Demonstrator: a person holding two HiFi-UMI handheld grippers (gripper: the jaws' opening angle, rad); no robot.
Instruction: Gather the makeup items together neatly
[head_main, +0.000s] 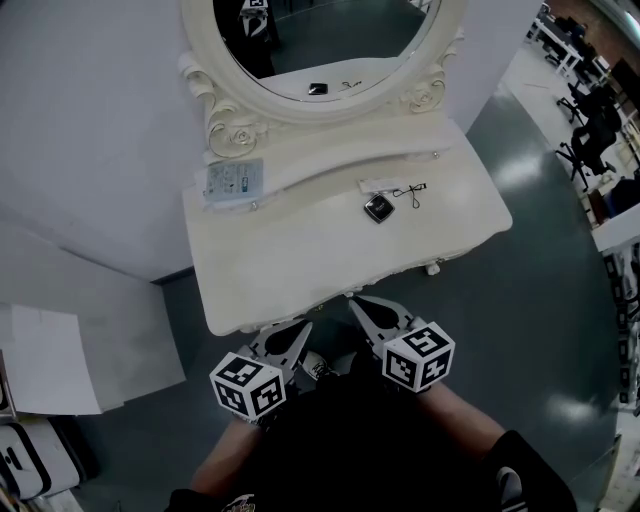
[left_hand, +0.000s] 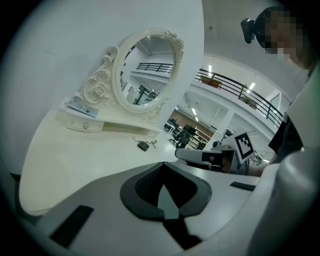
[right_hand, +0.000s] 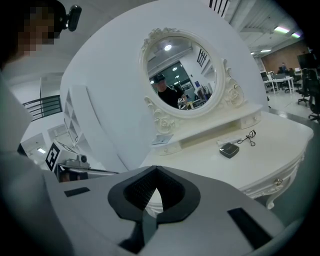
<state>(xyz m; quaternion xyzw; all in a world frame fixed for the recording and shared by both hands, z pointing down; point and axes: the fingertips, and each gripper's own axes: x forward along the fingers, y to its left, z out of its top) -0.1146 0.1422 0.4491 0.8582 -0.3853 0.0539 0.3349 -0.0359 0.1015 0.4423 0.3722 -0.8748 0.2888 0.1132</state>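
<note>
Head view: a white carved dressing-table surface (head_main: 300, 265) stands against a pale wall, with an oval mirror (head_main: 320, 40) in an ornate frame at its back. The makeup items lie toward the right of the surface: a small black square compact (head_main: 377, 208), and just behind it a thin white stick (head_main: 378, 184) and a black eyelash curler (head_main: 412, 192). The three sit close together; whether they touch cannot be told. Well apart, at the left end of the raised back shelf, lies a blue-and-white printed packet (head_main: 234, 181); its print is too small to read. The left claw (head_main: 303, 328) and right claw (head_main: 360, 302) hover at the near edge, side by side, each with a cube of black-and-white square markers behind it. No brand name is legible anywhere.

Left gripper view: the left claw (left_hand: 163, 165) has its tips pressed together with nothing between them. Beyond lie the compact (left_hand: 143, 145) and curler (left_hand: 152, 144), with the packet (left_hand: 80, 106) far left below the mirror (left_hand: 147, 67). The right claw (left_hand: 182, 154) reaches in from the right.

Right gripper view: the right claw (right_hand: 156, 170) is likewise closed and empty. The compact (right_hand: 229, 149), stick (right_hand: 227, 141) and curler (right_hand: 248, 137) lie ahead to the right, and the packet (right_hand: 162, 140) sits on the shelf below the mirror (right_hand: 182, 75)
</note>
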